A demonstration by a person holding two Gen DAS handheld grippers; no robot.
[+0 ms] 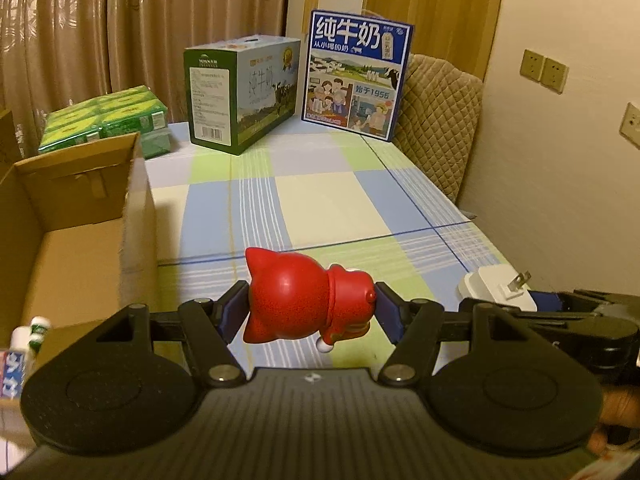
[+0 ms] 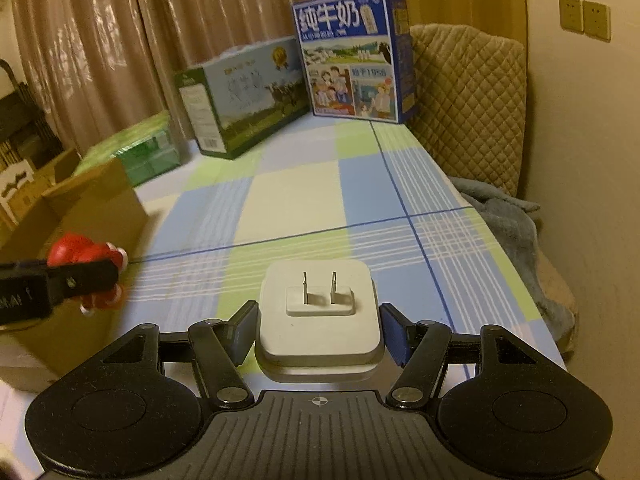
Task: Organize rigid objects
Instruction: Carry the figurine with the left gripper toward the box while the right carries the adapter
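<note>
My left gripper (image 1: 308,312) is shut on a red cat figurine (image 1: 296,300), held sideways above the checked tablecloth (image 1: 320,200). It also shows at the left of the right wrist view (image 2: 86,258), beside the open cardboard box (image 2: 96,204). My right gripper (image 2: 318,330) is shut on a white plug adapter (image 2: 320,320) with its two prongs pointing forward. The adapter also shows in the left wrist view (image 1: 496,286) at the right. The cardboard box (image 1: 80,208) stands at the table's left.
A green milk carton box (image 1: 240,96) and a blue milk box (image 1: 356,76) stand at the back. Green tissue packs (image 1: 108,120) lie behind the cardboard box. Small bottles (image 1: 34,332) sit at the left. A padded chair (image 2: 468,100) and a grey blanket (image 2: 512,216) are at the right.
</note>
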